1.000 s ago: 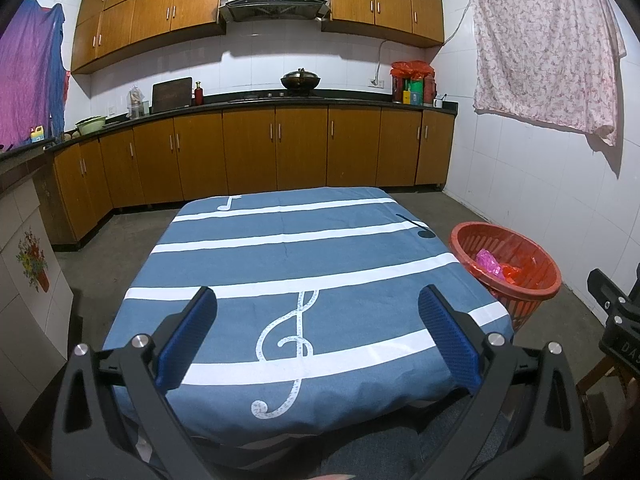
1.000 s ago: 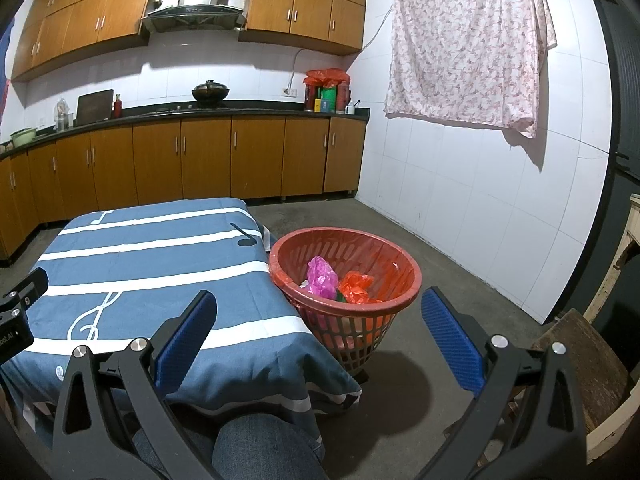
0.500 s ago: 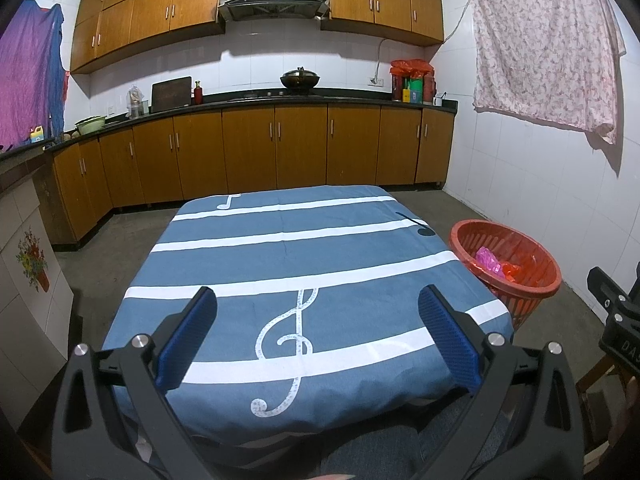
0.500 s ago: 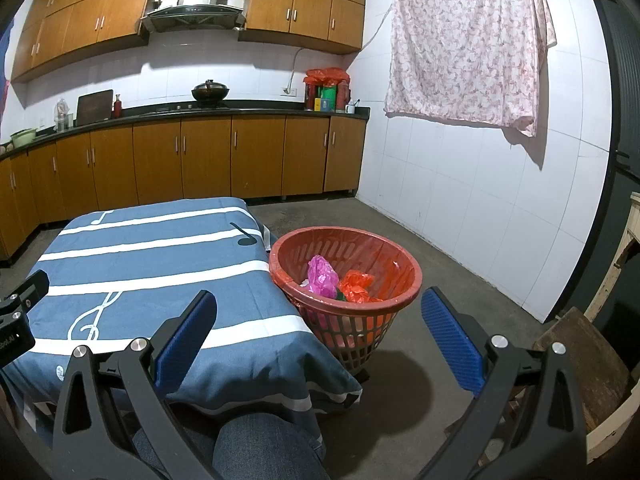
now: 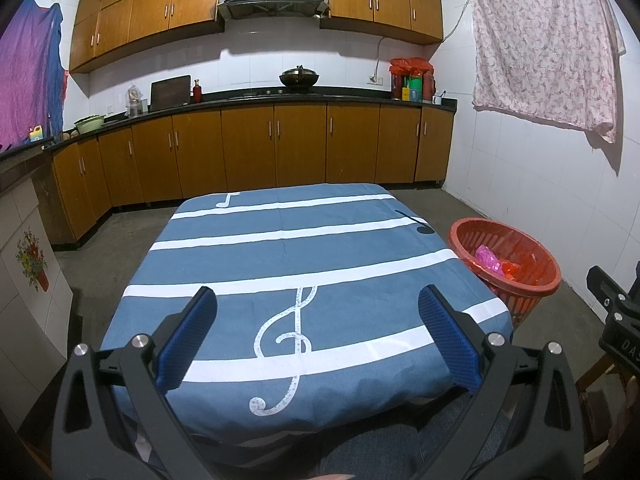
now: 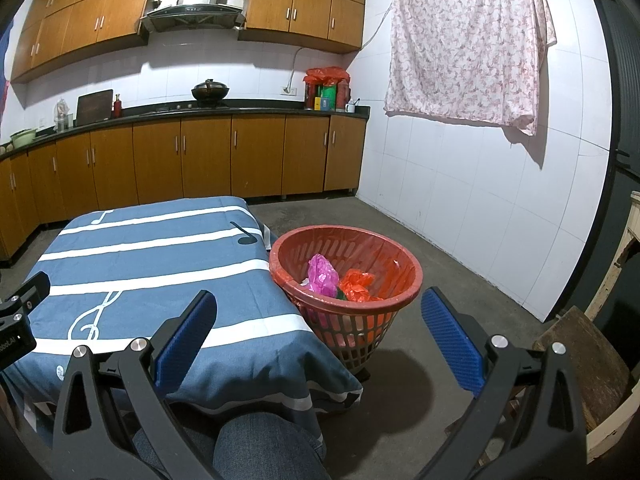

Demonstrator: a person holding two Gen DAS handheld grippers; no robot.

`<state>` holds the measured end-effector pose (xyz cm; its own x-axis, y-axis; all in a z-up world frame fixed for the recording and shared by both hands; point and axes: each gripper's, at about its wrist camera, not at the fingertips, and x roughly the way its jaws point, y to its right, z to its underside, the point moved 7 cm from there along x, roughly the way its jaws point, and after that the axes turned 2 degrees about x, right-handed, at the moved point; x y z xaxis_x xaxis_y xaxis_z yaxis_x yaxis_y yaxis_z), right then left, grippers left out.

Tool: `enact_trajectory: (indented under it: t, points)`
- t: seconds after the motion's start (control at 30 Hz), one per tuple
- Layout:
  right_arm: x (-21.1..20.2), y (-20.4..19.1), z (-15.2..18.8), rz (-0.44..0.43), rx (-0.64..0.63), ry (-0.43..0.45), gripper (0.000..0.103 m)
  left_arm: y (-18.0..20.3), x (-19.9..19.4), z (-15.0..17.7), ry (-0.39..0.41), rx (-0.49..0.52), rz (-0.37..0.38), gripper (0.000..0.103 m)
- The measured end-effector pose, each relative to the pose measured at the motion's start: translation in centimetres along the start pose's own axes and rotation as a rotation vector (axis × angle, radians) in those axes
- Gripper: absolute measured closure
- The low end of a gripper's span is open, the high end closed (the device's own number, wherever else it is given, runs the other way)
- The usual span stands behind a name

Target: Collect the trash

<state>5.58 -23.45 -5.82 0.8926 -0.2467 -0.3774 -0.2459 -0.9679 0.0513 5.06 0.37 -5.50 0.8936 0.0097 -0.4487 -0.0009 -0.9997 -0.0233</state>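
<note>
Nothing has shifted: my left claw (image 5: 318, 332) and right claw (image 6: 318, 336) stay released, empty; red plastic basket (image 6: 346, 276) holds crumpled pink bag (image 6: 322, 274); task looks done.

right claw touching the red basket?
Apart. The right wrist view shows the right claw open and empty, with bare floor visible between its fingers and the red basket farther ahead.

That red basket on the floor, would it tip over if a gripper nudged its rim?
Probably. The red basket narrows to a small base below a wide rim, and only crumpled plastic bags lie inside, so it likely weighs little. Its slotted plastic wall may also flex.
</note>
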Motion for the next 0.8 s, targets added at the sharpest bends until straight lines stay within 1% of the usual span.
enact_trajectory:
  t: [0.5,0.8]
  points:
    - [-0.1,0.0,0.0,-0.001,0.0,-0.001,0.002,0.1,-0.1,0.1,-0.002,0.0,0.0,0.004]
    - [0.0,0.0,0.1,-0.001,0.0,-0.002,0.002,0.5,0.1,1.1,-0.009,-0.001,-0.001,0.004]
